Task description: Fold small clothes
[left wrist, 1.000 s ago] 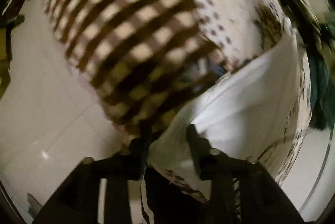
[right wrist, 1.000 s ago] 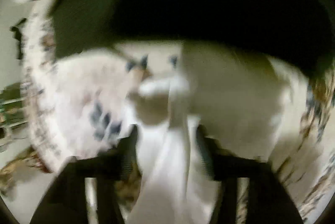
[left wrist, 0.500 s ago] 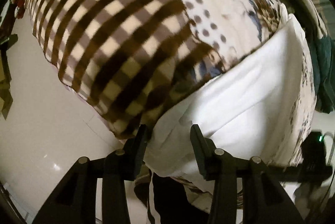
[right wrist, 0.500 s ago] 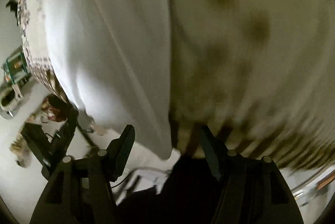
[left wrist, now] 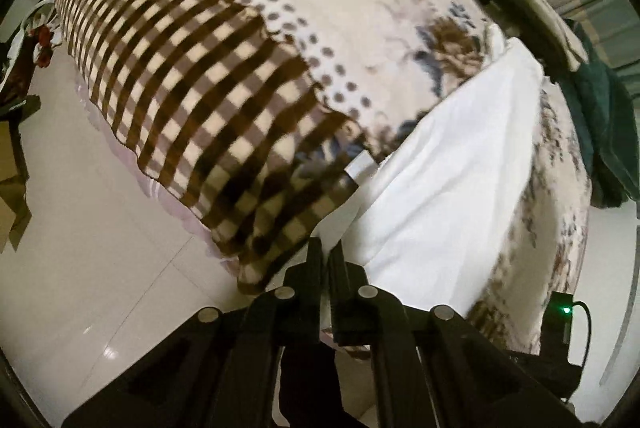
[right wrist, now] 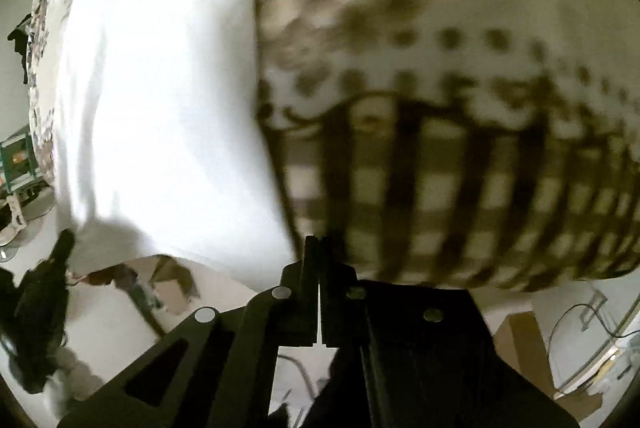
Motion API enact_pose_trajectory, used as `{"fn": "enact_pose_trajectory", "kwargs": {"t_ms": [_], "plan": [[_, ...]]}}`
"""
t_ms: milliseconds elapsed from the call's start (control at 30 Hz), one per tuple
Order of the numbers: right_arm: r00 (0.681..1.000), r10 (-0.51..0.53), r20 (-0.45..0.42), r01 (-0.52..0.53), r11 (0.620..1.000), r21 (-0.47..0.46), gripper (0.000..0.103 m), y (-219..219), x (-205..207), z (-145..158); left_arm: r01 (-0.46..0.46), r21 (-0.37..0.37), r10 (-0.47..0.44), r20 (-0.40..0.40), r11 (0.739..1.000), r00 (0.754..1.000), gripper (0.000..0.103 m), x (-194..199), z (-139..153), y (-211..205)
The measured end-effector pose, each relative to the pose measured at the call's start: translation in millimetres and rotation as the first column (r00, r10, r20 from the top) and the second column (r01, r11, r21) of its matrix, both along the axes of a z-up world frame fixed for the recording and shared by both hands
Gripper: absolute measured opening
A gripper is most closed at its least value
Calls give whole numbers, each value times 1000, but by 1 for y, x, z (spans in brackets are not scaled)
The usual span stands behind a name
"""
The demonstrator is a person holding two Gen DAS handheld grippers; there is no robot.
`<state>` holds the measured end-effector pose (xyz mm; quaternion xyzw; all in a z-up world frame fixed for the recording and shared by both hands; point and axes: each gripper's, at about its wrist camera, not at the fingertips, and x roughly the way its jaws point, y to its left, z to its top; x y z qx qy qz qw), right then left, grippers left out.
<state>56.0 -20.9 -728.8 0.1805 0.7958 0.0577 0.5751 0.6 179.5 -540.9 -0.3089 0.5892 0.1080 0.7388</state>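
Garment (left wrist: 448, 188): white cloth, spread on the patterned bed (left wrist: 280, 8), near its edge.
Handling: likely light, limp; best pinched at hem corners.
Left gripper (left wrist: 325, 256): clamped on its near corner.
Right gripper (right wrist: 319, 252): closed at the cloth's edge; grip unclear.

Indoor light, dim overall, dark vignette round both fisheye frames with strong edge bowing. Left wrist view mostly sharp; white garment (left wrist: 452, 188) bright, small glare spots on floor (left wrist: 100, 268). Right wrist view motion-blurred, checked blanket (right wrist: 460, 188) smeared, white garment blown out, gripper (right wrist: 319, 252) silhouetted black.
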Motion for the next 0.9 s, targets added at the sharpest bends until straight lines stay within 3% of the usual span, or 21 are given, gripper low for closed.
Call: {"fn": "enact_pose_trajectory", "kwargs": {"t_ms": [100, 167, 233, 300, 333, 367, 433, 467, 533, 733, 900], "plan": [[998, -53, -12, 54, 998, 37, 0, -22, -8, 4, 9, -18, -9, 8, 1000, 1000, 1, -7, 4, 0], [991, -117, -66, 127, 975, 183, 1, -31, -15, 1, 3, -30, -2, 11, 1000, 1000, 1, -6, 3, -3], [981, -156, -116, 182, 948, 261, 4, -48, -15, -1, -12, -51, 12, 13, 999, 1000, 1, -7, 3, -2], [979, -160, -125, 191, 934, 302, 25, -39, -27, -3, -24, -63, 25, 20, 998, 999, 1, -7, 4, -2], [981, -146, -126, 178, 938, 296, 43, -27, -30, -7, -29, -73, 31, 19, 997, 999, 1, -8, 4, 0], [982, -136, -133, 170, 943, 286, 51, -16, -28, -11, -36, -79, 38, 20, 996, 999, 1, -7, 4, -2], [977, -142, -157, 180, 948, 263, 52, -9, -22, -23, -46, -92, 48, 20, 995, 999, 1, -7, 4, 0], [977, -140, -162, 176, 956, 236, 43, -5, -24, -29, -50, -95, 52, 19, 994, 998, 1, -7, 5, 2], [983, -134, -122, 154, 973, 171, 3, -1, -27, -30, -54, -97, 56, 21, 994, 998, 1, -8, 6, 4], [994, -102, -25, 104, 992, 75, 3, -15, -33, 3, -17, -77, 18, 12, 997, 1000, 1, -10, 2, 1], [998, -67, -1, 67, 998, 18, 3, -35, -23, 15, 28, -57, -31, -48, 998, 998, 1, -11, -33, -7]]}}
